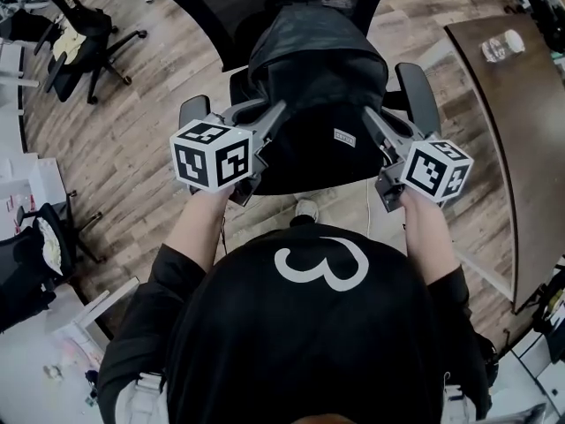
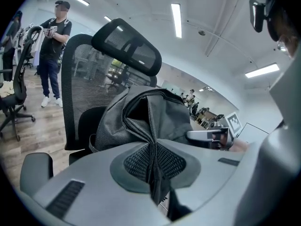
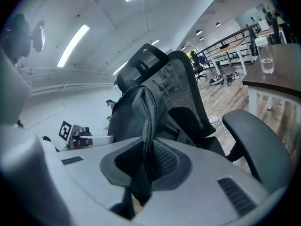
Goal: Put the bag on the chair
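Note:
A black fabric bag (image 1: 313,95) rests on the seat of a black mesh office chair (image 1: 417,91) in front of me. My left gripper (image 1: 269,131) is shut on a fold of the bag (image 2: 146,121) at its left side. On the bag's right side my right gripper (image 1: 375,131) is likewise shut on a pinch of the bag (image 3: 141,117). Behind the bag rise the chair's (image 2: 80,79) mesh back and headrest. The chair's (image 3: 256,145) right armrest shows in the right gripper view.
A dark wooden table (image 1: 516,104) with a clear bottle (image 1: 501,46) stands at the right. Another office chair (image 1: 88,38) stands at the back left on the wood floor. A person (image 2: 52,55) stands far behind the chair. A white cable (image 1: 369,210) lies on the floor.

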The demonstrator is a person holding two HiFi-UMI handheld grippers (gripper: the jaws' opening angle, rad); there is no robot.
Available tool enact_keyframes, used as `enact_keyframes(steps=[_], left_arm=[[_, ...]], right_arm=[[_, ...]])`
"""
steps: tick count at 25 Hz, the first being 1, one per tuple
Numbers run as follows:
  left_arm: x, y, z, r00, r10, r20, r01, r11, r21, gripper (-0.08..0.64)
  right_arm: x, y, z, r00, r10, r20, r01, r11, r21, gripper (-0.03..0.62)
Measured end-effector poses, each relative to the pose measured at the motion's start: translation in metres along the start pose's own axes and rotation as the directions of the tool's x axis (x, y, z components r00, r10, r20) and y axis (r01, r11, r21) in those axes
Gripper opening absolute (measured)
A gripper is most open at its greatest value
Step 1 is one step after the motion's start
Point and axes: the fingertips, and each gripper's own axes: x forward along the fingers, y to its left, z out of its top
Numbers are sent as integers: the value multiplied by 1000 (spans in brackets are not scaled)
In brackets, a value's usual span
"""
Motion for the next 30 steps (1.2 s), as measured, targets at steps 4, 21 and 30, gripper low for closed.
enact_keyframes(steps=[4,21,30], left_arm=[[10,12,-11,1000,13,-16,-14,1000,-4,43],[45,63,-56,997,51,-55,-50,999,19,43],[53,74,-67,998,54,-45,-55,998,-30,43]], right_arm=[[14,-12,-11,1000,0,-19,1,1000,18,57],[66,-55,-53,996,-29,-81,28,1000,-11,57],[73,-62,-61,999,-6,-49,7,1000,24,57]])
